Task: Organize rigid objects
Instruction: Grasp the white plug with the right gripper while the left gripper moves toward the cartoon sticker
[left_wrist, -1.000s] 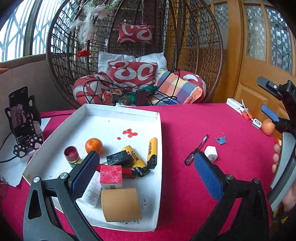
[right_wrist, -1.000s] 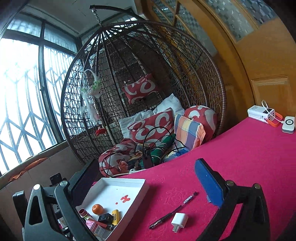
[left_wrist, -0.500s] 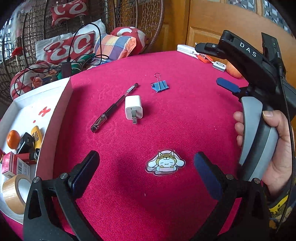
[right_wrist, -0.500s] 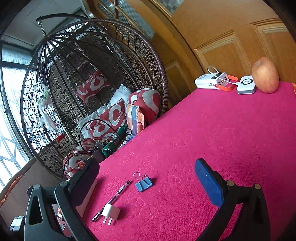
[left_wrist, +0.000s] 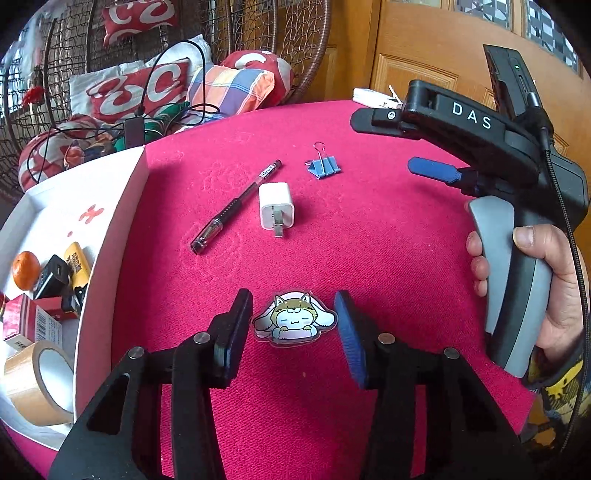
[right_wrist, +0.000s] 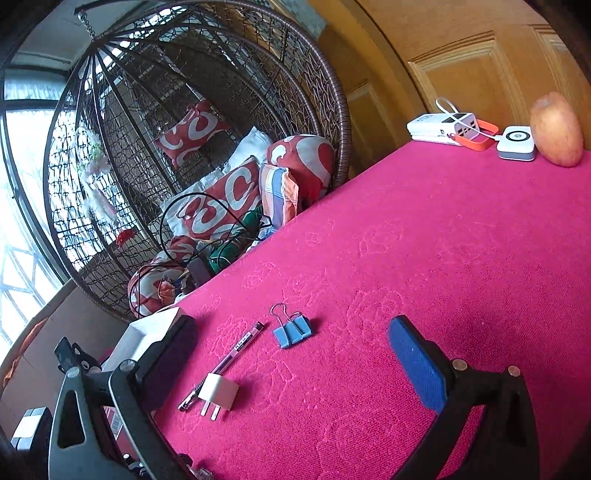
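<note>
My left gripper (left_wrist: 293, 325) points down at the red tablecloth (left_wrist: 388, 258), its jaws closing around a flat cartoon-animal sticker (left_wrist: 293, 322) that lies between the pads; the pads do not press on it yet. Only the left wrist view shows that sticker, along with the white tray (left_wrist: 110, 236) at the left holding an orange (left_wrist: 26, 269), a tape roll (left_wrist: 37, 384) and a yellow marker (left_wrist: 78, 260). It also shows my right hand (left_wrist: 550, 291) wrapped on the right gripper's handle, whose body reads "DAS". The right wrist view alone shows an apple (right_wrist: 557, 129), a white power bank (right_wrist: 443, 127) and a small white puck (right_wrist: 516, 142) at the far table edge. There the right gripper (right_wrist: 295, 354) stands wide apart, nothing between its pads. Both views share the pen (left_wrist: 236, 206), white charger plug (left_wrist: 276, 206) and blue binder clip (left_wrist: 322, 166). The pen's label is too small to read.
</note>
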